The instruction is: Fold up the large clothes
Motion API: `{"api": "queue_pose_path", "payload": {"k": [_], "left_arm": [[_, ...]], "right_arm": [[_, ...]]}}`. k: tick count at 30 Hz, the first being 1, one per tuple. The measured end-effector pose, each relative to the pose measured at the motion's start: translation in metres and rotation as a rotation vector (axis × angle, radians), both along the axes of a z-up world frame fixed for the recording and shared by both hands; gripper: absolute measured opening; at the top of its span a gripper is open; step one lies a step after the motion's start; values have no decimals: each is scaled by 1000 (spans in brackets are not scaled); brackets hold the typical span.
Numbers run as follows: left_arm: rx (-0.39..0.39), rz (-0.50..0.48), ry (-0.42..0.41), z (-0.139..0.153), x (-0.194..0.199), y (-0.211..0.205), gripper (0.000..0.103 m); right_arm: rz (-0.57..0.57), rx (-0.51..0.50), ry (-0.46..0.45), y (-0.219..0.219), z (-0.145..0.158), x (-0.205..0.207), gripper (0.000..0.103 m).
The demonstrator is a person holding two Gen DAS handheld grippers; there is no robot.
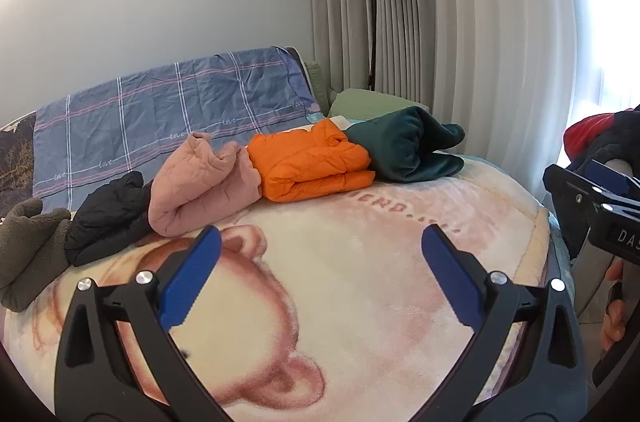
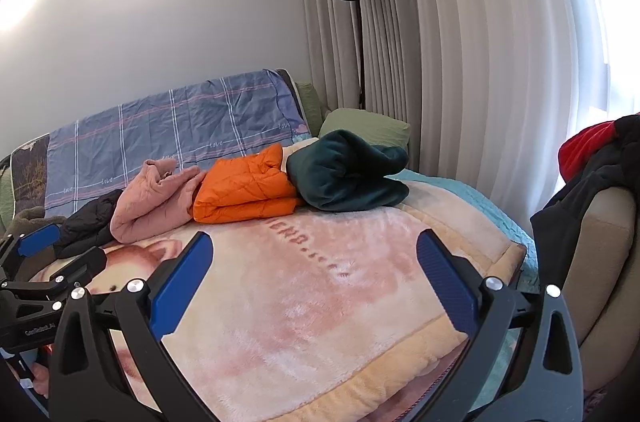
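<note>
A row of folded clothes lies across the far side of the bed: an olive fleece (image 1: 28, 242), a black jacket (image 1: 108, 218), a pink quilted garment (image 1: 200, 182), an orange puffer jacket (image 1: 312, 162) and a dark green fleece (image 1: 412, 146). The right wrist view shows the pink garment (image 2: 148, 198), the orange jacket (image 2: 248, 190) and the green fleece (image 2: 344, 178) too. My left gripper (image 1: 320, 278) is open above the pink plush blanket (image 1: 360, 282), holding nothing. My right gripper (image 2: 314, 282) is also open and empty over the blanket (image 2: 300, 302).
A blue plaid sheet (image 1: 172, 110) covers the headboard, with a green pillow (image 1: 368, 102) beside it. A black floor lamp (image 1: 372, 18) stands by grey curtains. Red and black clothes (image 2: 596, 158) are heaped on a beige chair (image 2: 600, 262) at the right. A hand (image 1: 614, 306) holds the other gripper.
</note>
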State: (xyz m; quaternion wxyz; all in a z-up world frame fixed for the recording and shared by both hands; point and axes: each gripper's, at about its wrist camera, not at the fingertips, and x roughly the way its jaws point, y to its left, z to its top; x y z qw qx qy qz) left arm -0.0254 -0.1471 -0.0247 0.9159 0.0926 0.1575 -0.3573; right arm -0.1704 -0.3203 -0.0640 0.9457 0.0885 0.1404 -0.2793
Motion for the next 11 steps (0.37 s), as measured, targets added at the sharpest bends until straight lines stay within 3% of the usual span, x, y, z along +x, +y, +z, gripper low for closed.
{"api": "queue_pose_path", "payload": {"k": [11], "left_arm": [[38, 0, -14, -4, -5, -7, 101]], "right_arm": [[-6, 11, 10, -4, -4, 2, 102]]}}
